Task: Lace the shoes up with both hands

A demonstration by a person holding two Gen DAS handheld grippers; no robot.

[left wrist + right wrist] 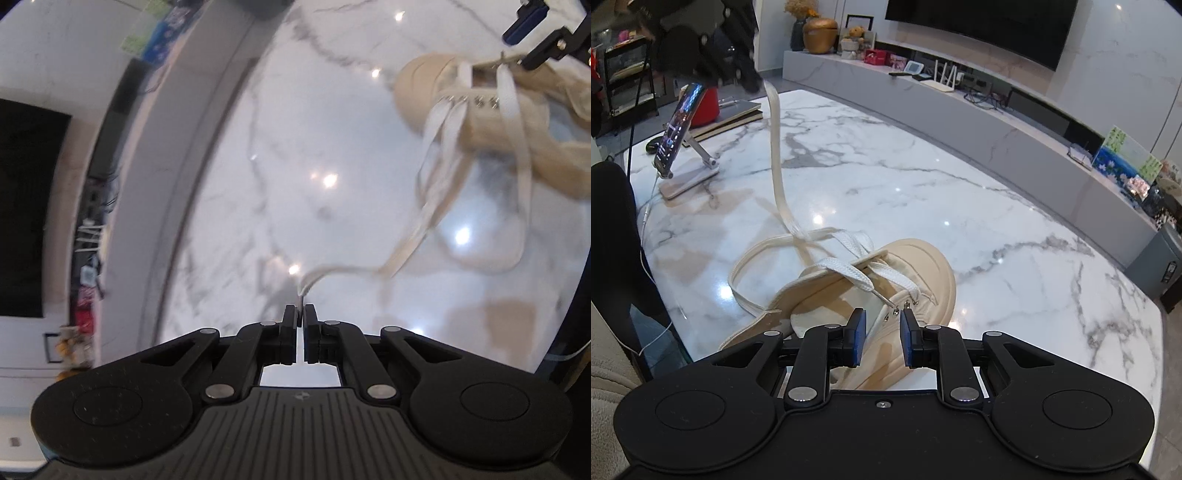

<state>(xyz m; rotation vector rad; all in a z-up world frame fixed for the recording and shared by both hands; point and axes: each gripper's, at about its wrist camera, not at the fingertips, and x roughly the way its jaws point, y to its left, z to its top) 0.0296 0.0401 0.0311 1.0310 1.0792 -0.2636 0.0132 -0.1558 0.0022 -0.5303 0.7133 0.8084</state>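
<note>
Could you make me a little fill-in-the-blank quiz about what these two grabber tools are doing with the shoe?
1. The left gripper is shut on the tip of the white ____.
2. The right gripper hangs over the beige shoe with its jaws ____.
3. The shoe rests on a white ____ tabletop.
4. A phone leans on a ____ on the table.

Missing words: shoelace; open; marble; stand

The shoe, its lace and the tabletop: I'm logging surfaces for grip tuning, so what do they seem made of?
Shoe: likely matte beige canvas, metal eyelets, smooth rubbery toe.
Lace: flat woven white fabric, bending limply.
Tabletop: glossy grey-veined marble or lookalike, mirroring lights.
</note>
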